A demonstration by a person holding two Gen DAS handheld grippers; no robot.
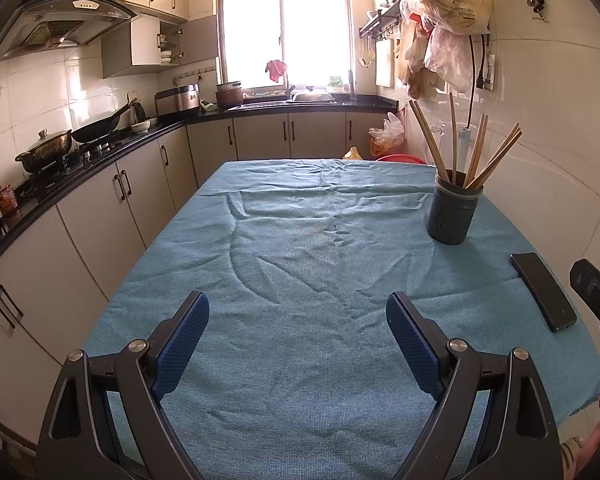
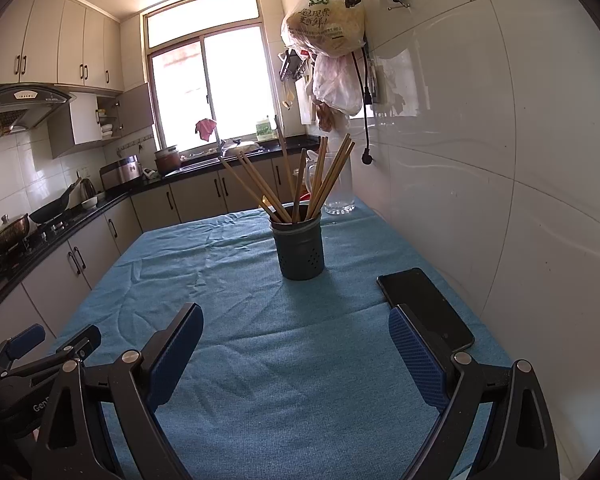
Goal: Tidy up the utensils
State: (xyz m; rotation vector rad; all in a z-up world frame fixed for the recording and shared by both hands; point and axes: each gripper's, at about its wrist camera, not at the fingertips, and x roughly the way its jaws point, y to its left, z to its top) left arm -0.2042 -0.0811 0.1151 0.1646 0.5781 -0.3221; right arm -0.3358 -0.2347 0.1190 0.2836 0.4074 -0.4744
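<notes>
Sunlit kitchen, cabinets and a stove along one wall: a table under a wrinkled blue cloth point(image 1: 300, 280) fills the foreground, where I hold both tools low over bare fabric. My left gripper point(image 1: 298, 340) is spread wide and empty, and my right gripper point(image 2: 296, 350) is likewise parted with nothing between its blue pads point(image 2: 176, 356). The chopsticks point(image 2: 320, 176) already stand fanned out in a dark perforated holder point(image 2: 300, 252) toward the wall side of the table, well ahead of my right gripper; a black phone point(image 2: 424, 304) lies flat just beside its right finger. I judge the chopsticks light, stiff and smooth enough to slip or roll, best pinched around mid-shaft and drawn up along their lean; the holder looks light enough to tip if tugged sideways. No loose utensil shows on the cloth, so the job may be nearly done. How many sticks the holder has I cannot count for sure, its inside is hidden, and a clear glass vessel point(image 2: 340, 196) behind it is partly screened.
</notes>
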